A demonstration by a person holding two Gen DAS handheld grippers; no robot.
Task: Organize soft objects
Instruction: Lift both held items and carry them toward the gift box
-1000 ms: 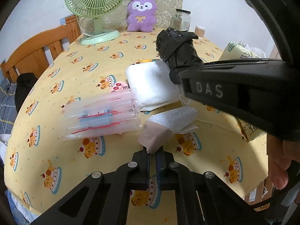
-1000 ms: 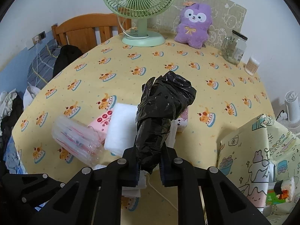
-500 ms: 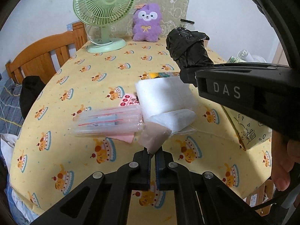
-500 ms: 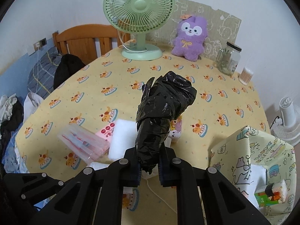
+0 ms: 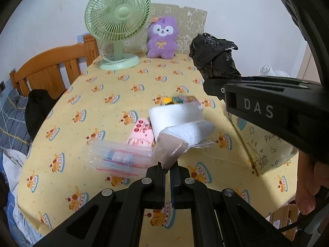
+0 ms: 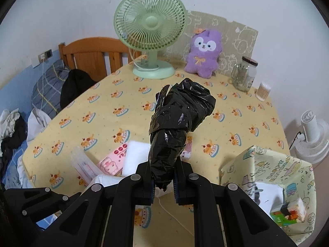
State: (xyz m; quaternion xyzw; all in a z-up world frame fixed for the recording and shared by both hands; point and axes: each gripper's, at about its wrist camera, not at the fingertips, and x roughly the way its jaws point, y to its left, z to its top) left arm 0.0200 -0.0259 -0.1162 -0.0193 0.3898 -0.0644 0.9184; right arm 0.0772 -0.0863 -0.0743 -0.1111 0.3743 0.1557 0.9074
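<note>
My left gripper (image 5: 168, 165) is shut on a plastic-wrapped pack of tissues (image 5: 181, 139), held above the table. My right gripper (image 6: 163, 182) is shut on a crumpled roll of black plastic bags (image 6: 178, 121), held high; it also shows in the left wrist view (image 5: 214, 60). On the yellow tablecloth (image 5: 102, 111) lie a white foam pad (image 5: 174, 115), a pink tissue pack (image 5: 140, 134) and a stack of clear zip bags (image 5: 121, 158). A patterned fabric storage bag (image 6: 271, 177) stands open at the right, with small boxes inside.
A green desk fan (image 6: 151, 33), a purple plush toy (image 6: 204, 53), a glass jar (image 6: 244, 74) and a cotton swab tub (image 6: 263, 90) stand at the table's far edge. A wooden chair (image 6: 90, 55) and clothes lie left. A white floor fan (image 6: 314, 133) stands right.
Both grippers have risen and pulled back with their loads. The table items look smaller and farther. The grips are unchanged.
</note>
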